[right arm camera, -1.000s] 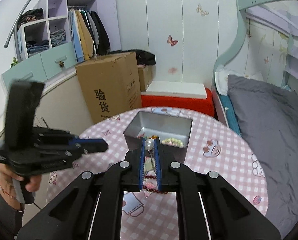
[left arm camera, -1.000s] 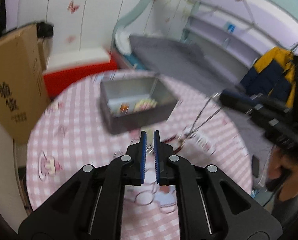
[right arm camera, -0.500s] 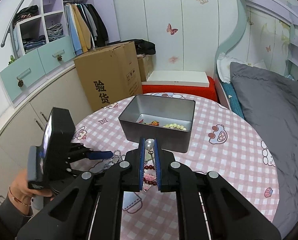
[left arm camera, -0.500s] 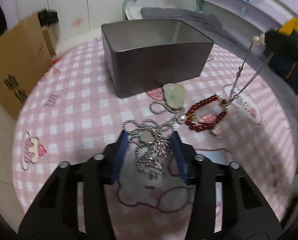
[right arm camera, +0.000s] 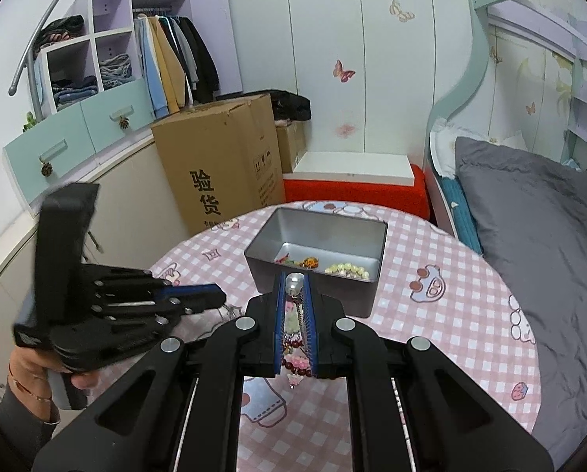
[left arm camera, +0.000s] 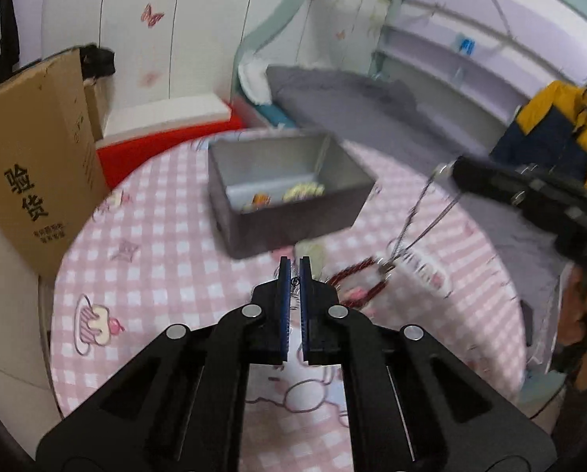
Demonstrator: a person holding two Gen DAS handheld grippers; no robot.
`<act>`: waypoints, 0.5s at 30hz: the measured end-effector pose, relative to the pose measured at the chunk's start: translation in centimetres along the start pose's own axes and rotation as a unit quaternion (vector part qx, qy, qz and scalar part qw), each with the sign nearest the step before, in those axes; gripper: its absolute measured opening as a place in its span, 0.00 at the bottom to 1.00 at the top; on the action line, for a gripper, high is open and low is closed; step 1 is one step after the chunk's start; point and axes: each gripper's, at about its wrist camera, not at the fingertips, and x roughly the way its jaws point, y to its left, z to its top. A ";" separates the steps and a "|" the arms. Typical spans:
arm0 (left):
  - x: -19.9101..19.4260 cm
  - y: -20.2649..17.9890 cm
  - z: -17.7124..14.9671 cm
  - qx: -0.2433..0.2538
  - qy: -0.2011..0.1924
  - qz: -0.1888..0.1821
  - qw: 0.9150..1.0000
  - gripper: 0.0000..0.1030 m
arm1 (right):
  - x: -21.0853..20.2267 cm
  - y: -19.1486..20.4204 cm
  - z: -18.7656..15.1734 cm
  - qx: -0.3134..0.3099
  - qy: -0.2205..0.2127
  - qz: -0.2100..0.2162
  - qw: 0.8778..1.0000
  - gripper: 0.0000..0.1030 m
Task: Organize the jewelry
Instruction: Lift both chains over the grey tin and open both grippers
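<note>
Left gripper: fingers pressed together, with what looks like a link of silver chain nipped at the very tips. The view is motion-blurred, so I can't say how much chain hangs below. Right gripper: fingers closed on a necklace, its pearl sitting at the tips and the chain running back down between the pads. From the left view, that necklace hangs as two strands down and to the left from the right fingers to a red bead bracelet, which lies low over or on the counter just right of the left fingertips. I can't tell whether the bracelet is hooked to the necklace or only snagged on it. The target is the open metal tin, mid-counter, with a few bead pieces already along its near inner edge. Key geometry: the tin lies straight ahead on the far side of both pairs of fingers, long axis running left-right across the right view. The right fingertips line up on its near wall, while the left gripper sits off to the near-left of it. So I judge the right hand closer to a drop. Its load's long axis is vertical, so it needs lift before going forward, or the hanging bracelet will catch the near wall. Risk: the left-hand chain and the bracelet sit close together, and a tangle could drag one piece along with the other.
</note>
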 end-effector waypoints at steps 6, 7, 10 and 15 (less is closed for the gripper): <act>-3.2 -1.0 2.6 0.007 -0.046 -0.010 0.999 0.04 | -0.9 0.4 0.8 -0.001 -0.013 0.003 1.000 0.07; -3.7 -1.2 3.1 0.010 -0.050 -0.014 0.999 0.04 | -1.0 0.5 0.9 -0.002 -0.015 0.004 1.000 0.07; -4.8 -1.6 4.3 0.017 -0.067 -0.011 0.998 0.04 | -1.4 0.6 1.3 -0.003 -0.021 0.005 1.000 0.07; -6.3 -2.5 6.7 0.030 -0.093 -0.003 0.995 0.04 | -1.8 0.5 2.3 -0.002 -0.032 0.006 0.999 0.07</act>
